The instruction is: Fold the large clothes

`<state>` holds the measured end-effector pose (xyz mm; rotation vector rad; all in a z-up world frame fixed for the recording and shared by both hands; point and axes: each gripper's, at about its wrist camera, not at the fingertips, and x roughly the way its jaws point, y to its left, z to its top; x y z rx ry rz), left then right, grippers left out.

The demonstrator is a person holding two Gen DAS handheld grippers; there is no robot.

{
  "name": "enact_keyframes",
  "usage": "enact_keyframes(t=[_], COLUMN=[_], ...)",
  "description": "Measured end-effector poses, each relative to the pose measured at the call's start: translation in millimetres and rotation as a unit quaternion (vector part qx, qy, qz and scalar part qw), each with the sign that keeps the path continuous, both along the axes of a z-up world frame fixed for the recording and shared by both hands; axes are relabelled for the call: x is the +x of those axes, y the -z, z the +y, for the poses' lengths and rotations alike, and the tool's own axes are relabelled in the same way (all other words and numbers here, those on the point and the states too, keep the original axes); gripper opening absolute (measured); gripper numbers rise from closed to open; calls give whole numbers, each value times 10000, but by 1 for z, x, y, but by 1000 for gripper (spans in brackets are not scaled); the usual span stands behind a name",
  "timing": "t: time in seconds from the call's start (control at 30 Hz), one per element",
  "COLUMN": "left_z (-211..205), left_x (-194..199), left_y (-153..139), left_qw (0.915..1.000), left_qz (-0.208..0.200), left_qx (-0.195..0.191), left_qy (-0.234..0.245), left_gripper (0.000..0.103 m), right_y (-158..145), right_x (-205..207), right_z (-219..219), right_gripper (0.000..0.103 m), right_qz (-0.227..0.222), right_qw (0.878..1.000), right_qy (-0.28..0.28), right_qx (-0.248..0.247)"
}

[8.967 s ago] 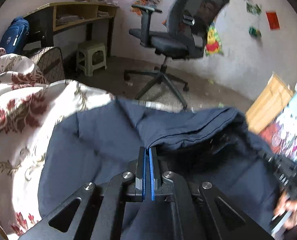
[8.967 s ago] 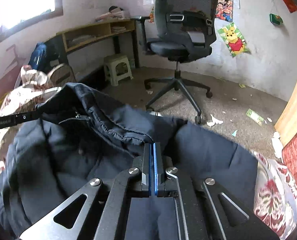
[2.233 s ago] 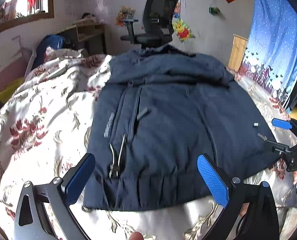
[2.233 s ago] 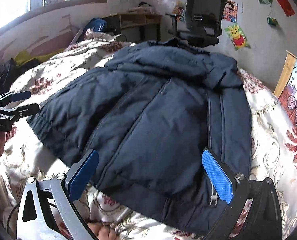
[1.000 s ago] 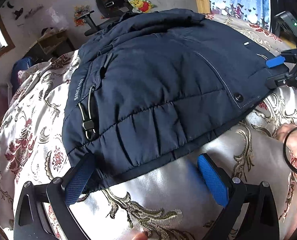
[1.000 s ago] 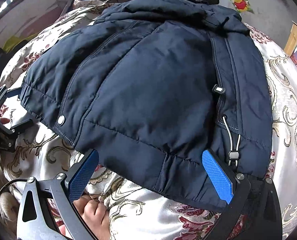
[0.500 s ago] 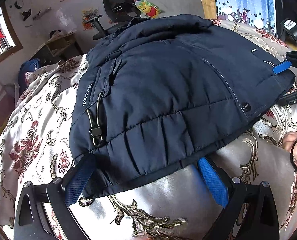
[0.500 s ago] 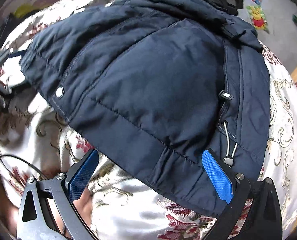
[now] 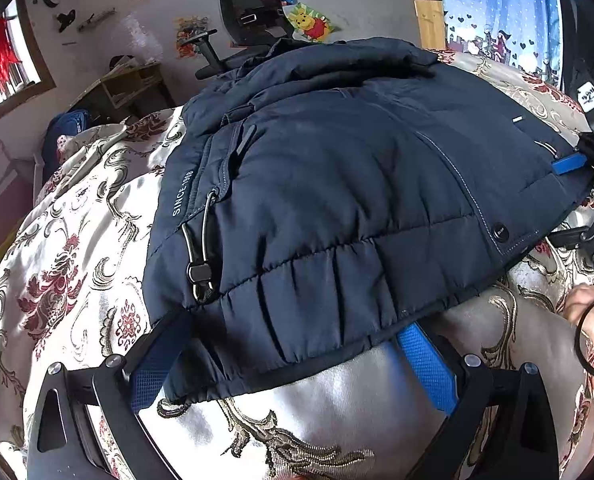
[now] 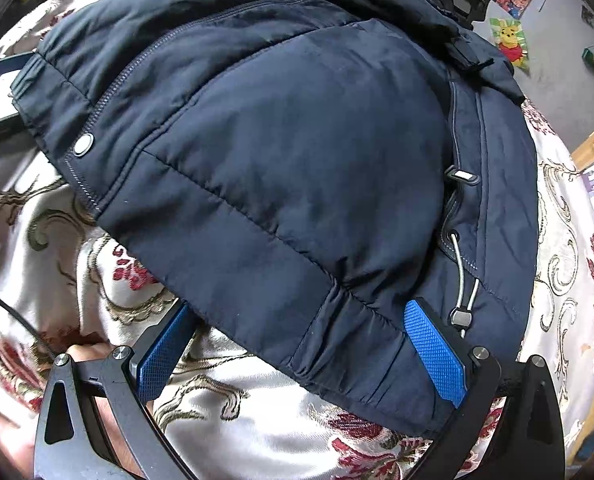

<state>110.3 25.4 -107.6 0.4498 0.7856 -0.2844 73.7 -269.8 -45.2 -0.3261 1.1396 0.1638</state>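
Observation:
A dark navy padded jacket [image 9: 337, 184] lies spread on a floral bedspread [image 9: 69, 264]; it also fills the right wrist view [image 10: 281, 152]. My left gripper [image 9: 293, 364] is open, its blue pads straddling the jacket's bottom hem, which lies between the jaws. My right gripper [image 10: 305, 356] is open too, with the hem between its pads [image 10: 435, 354]. The right gripper also shows at the jacket's right corner in the left wrist view [image 9: 577, 184]. Elastic cords with toggles [image 9: 201, 272] [image 10: 461, 312] hang at the hem.
A black office chair [image 9: 253, 12] stands beyond the bed's far end, with a wooden shelf desk [image 9: 133, 88] and a blue bag [image 9: 69, 128] on the left. A blue curtain [image 9: 497, 12] hangs at the right. A hand [image 9: 593, 332] rests on the bedspread.
Both grippers have moved forward and down to the jacket's hem, which now lies between their open pads. The jacket fills more of both views.

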Motion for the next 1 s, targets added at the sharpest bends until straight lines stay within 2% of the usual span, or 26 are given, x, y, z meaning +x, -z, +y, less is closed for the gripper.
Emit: enact_keyframes(t=[0.2,0.4,0.5,0.73,1.0], left_z=[0,-3,-4,-1,-8], left_x=[0,-5,-5,-6,-14], left_y=[-1,-7,-13,-23,-28], left_qw=[9999,9985,9967,9935,9883], left_qz=[-105,-473,-724,-1060,-1478], left_qx=[-1,73,109,8,183], left_qy=[-107,-260,-346,-424,-336], left_gripper=[103,103,103,101,98], right_y=[2,-7,-13,-30,-43], right_x=[1,-4,-5,-11,-10], right_z=[-8,-19,-22,-20,-20], right_gripper=[101,101,98,66,52], right_qz=[-258,-930,-1124,-1545,-1716], right_qw=[9987,9900,9866,9815,9789], right_qy=[449,1060,1164,1029,944], right_qx=[-11,71,200,462,581])
